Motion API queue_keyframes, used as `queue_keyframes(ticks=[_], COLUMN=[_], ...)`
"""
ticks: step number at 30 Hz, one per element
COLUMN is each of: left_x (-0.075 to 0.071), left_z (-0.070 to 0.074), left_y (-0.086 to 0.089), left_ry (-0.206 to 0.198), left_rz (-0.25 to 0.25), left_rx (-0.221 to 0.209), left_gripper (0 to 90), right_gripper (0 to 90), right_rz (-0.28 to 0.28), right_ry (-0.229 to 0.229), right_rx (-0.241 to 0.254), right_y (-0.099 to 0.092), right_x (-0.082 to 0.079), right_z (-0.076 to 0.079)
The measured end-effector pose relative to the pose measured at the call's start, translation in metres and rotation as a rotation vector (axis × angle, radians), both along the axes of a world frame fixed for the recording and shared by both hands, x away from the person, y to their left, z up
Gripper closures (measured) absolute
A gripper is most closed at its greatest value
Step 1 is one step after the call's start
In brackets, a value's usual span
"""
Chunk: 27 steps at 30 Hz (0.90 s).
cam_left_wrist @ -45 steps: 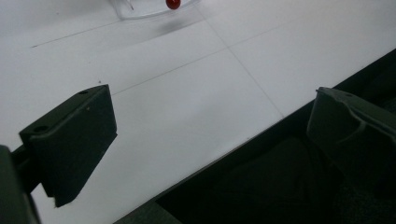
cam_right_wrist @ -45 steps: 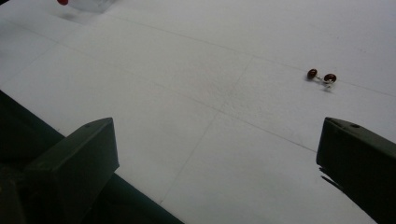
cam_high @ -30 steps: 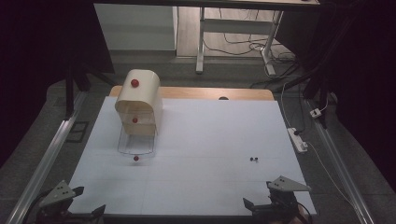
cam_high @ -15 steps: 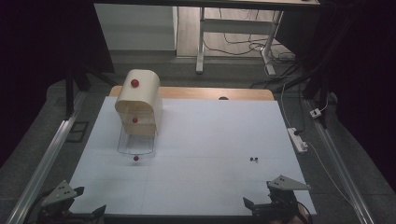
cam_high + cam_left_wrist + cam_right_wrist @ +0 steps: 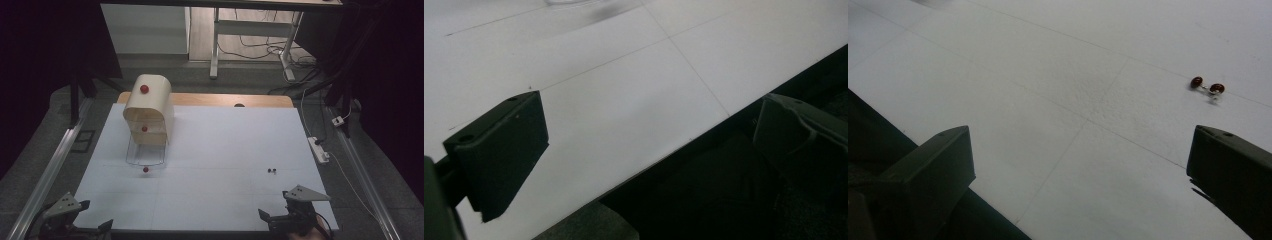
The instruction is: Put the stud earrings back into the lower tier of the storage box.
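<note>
R gripper [image 5: 292,212] sits at the table's 5 o'clock corner, jaws spread wide, nothing between them. L gripper [image 5: 75,222] is at 7 o'clock, half off the near edge, jaws also spread & empty. The nearest thing to the R gripper is a tiny pair of dark red beads [image 5: 1207,86] joined by a bit of clear or wire link, lying flat on the white table [image 5: 225,150] at about 11 o'clock from the R gripper in the high view, near but apart.

Risks, as I judge them:
- Beads are v. small & low. Wide flat jaws may close over them w/o catching, or push them sideways so they skid on the smooth top.
- If only one bead gets pinched, the other could swing & the link might bend or slip out.
- Coming in steep, jaw tips may hit the table first.
- Dim light makes the pair hard to line up.

At 10 o'clock stands a cream box [image 5: 149,107] w/ red knobs, a wire basket [image 5: 145,152] in front of it & a loose red ball [image 5: 145,170] just beyond the basket's near rim. All well apart from the beads, so no clash there unless something gets carried across; then the loose ball could be knocked & roll.
</note>
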<state>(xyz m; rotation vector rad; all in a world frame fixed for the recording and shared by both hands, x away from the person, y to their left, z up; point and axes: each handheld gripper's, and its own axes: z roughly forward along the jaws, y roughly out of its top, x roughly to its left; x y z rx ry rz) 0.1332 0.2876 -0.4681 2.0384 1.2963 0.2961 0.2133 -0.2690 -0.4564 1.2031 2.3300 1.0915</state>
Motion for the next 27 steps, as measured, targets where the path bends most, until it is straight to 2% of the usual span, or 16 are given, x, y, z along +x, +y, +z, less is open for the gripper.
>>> queue_keyframes(ticks=[8, 13, 15, 18, 25, 27], left_x=[-0.001, 0.0, 0.001, 0.002, 0.004, 0.004], left_z=[0.001, 0.002, 0.002, 0.001, 0.0, 0.0], left_y=[-0.001, 0.0, 0.002, 0.003, -0.001, -0.002], left_ry=[-0.009, -0.017, -0.02, -0.009, 0.01, 0.011], left_rz=[0.014, 0.004, -0.005, -0.011, -0.039, -0.042], left_rx=[0.006, -0.029, -0.063, -0.074, -0.035, -0.031], left_gripper=[0.0, 0.0, 0.0, 0.0, 0.0, 0.0], right_gripper=[0.0, 0.0, 0.0, 0.0, 0.0, 0.0], right_rz=[0.006, 0.01, 0.018, 0.023, 0.032, 0.033], right_ry=[0.005, 0.015, 0.026, 0.034, 0.049, 0.05], right_rx=[-0.003, -0.007, -0.008, -0.013, -0.025, -0.043], right_y=[0.005, 0.007, 0.009, 0.01, 0.01, 0.009], right_x=[0.008, 0.015, 0.021, 0.024, 0.037, 0.042], right_z=[-0.002, -0.004, -0.006, -0.008, -0.014, -0.016])
